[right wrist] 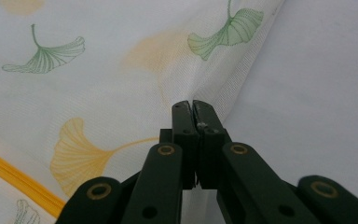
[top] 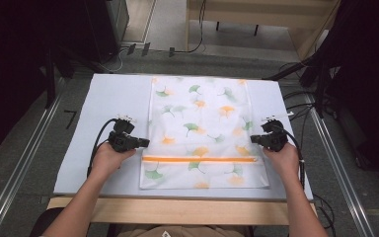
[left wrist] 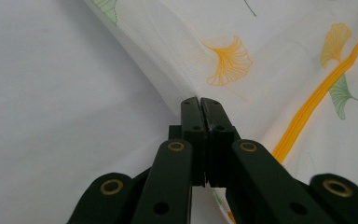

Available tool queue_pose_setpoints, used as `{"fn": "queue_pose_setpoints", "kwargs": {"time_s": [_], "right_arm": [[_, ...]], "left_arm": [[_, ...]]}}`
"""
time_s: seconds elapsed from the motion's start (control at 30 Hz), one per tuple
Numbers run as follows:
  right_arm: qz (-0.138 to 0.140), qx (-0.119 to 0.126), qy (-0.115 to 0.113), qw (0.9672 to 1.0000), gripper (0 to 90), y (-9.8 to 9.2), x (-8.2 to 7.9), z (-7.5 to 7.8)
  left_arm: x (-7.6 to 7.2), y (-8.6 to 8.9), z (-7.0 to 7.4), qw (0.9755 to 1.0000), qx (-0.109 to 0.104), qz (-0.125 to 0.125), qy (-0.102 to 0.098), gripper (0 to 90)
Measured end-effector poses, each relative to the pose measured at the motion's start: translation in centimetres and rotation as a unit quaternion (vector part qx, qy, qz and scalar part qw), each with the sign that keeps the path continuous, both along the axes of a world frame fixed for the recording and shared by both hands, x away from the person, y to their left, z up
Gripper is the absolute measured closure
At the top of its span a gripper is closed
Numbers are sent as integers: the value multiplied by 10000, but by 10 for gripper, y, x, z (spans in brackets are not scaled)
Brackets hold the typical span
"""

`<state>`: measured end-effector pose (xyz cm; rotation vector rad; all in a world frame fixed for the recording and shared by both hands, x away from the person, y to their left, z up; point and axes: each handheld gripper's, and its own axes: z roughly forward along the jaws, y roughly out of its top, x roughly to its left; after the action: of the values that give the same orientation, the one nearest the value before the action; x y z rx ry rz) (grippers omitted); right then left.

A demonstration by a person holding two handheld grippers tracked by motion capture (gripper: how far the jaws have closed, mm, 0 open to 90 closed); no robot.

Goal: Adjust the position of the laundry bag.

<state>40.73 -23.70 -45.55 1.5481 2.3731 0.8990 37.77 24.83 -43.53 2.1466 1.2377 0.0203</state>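
A white mesh bag (top: pixel 202 131) printed with green and orange ginkgo leaves lies flat on the table, an orange zipper (top: pixel 200 159) running across its near part. My left gripper (top: pixel 145 142) is shut on the bag's left edge (left wrist: pixel 186 93), its jaws pressed together with the mesh pinched between them. My right gripper (top: pixel 253 139) is shut on the bag's right edge (right wrist: pixel 205 95) in the same way. In the left gripper view my left gripper (left wrist: pixel 200 101) has the zipper (left wrist: pixel 317 100) to its right. In the right gripper view my right gripper (right wrist: pixel 192 105) has the zipper (right wrist: pixel 14 179) at lower left.
The bag rests on a pale grey mat (top: pixel 94 128) over a wooden tabletop (top: pixel 177 210). Metal rails (top: pixel 24 158) run along both sides of the table. Cables (top: pixel 301 106) lie on the floor at the right and behind the table.
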Motion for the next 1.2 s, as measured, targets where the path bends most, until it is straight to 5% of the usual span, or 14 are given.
{"fn": "queue_pose_setpoints", "kwargs": {"time_s": [0.67, 1.0, 1.2], "right_arm": [[577, 154, 63, 9982, 900, 46, 1, 4], [564, 205, 53, 9982, 900, 46, -2, 4], [496, 166, -5, 9986, 835, 42, -1, 3]], "left_arm": [[-3, 45, 1, 9990, 62, 423, 121, 894], [-3, 46, -1, 9987, 115, 464, 184, 887], [-4, 47, 0, 9989, 86, 439, 119, 770]]}}
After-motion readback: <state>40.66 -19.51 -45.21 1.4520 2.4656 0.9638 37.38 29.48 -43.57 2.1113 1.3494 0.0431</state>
